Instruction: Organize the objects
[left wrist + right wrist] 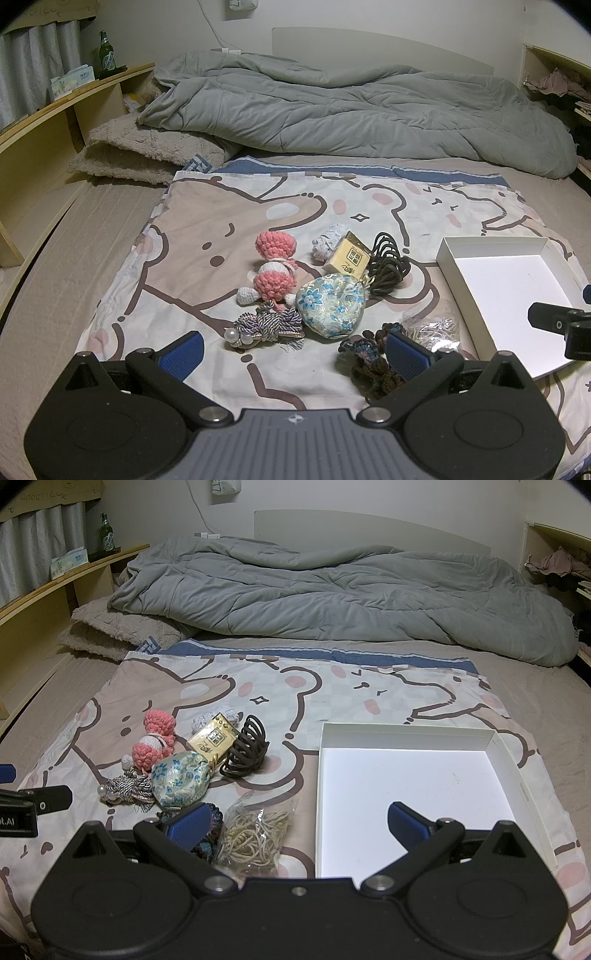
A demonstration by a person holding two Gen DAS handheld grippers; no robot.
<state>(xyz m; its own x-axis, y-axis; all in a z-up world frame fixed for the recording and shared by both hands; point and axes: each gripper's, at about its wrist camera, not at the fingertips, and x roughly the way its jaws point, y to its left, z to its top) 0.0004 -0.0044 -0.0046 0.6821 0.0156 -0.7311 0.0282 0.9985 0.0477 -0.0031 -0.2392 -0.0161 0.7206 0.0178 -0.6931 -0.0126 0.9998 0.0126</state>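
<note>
Small items lie clustered on a cartoon-print cloth [207, 206]: a pink crochet toy [275, 264], a blue floral pouch [330, 306], a braided tassel with pearls [266, 326], a yellow packet [349, 258], a dark hair claw [388, 266], a dark crochet piece [373, 354] and a bag of rubber bands [255, 834]. An empty white box [417, 797] sits to their right. My left gripper [295, 350] is open and empty, low before the cluster. My right gripper [299, 827] is open and empty, straddling the bag and the box's near left edge.
A rumpled grey duvet [351, 107] and a folded beige blanket [147, 151] lie at the far end of the bed. A wooden shelf [55, 122] with a green bottle [105, 55] runs along the left. More shelving with clothes [561, 565] stands at the right.
</note>
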